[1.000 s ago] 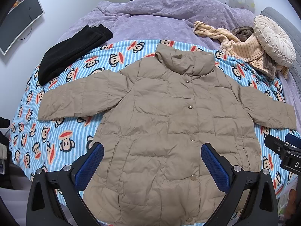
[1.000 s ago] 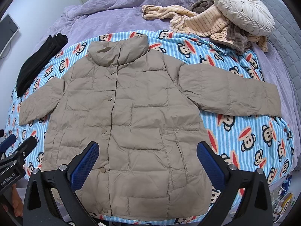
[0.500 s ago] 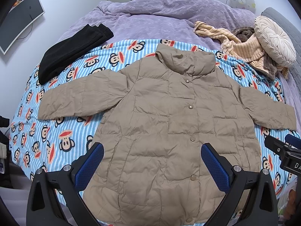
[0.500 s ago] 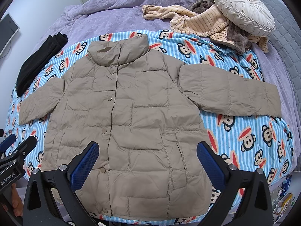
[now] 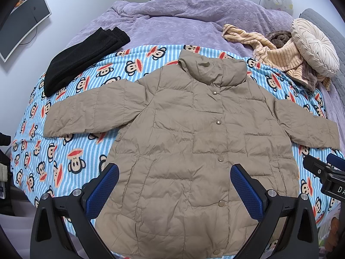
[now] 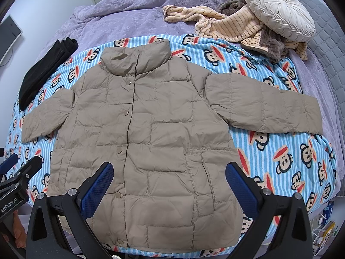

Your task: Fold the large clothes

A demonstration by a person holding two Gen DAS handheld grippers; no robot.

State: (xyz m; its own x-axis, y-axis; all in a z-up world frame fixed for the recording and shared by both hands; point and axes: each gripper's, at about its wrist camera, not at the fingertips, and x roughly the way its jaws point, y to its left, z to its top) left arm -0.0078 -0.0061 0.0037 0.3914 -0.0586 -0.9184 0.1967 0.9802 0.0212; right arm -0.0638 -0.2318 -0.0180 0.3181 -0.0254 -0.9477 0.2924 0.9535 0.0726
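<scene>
Two grippers, the left gripper [image 5: 174, 183] and the right gripper [image 6: 169, 181], hang above the bottom of the tan puffy coat [image 5: 194, 140] with jaws wide apart and empty, because it lies flat, snapped shut, sleeves out on the monkey blanket [image 5: 64, 155], ready for folding.

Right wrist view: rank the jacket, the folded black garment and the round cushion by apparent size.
1. Jacket, largest by far.
2. Round cushion and black garment: they look about alike, and fisheye distortion near the picture's edges makes ranking them unsure.
</scene>
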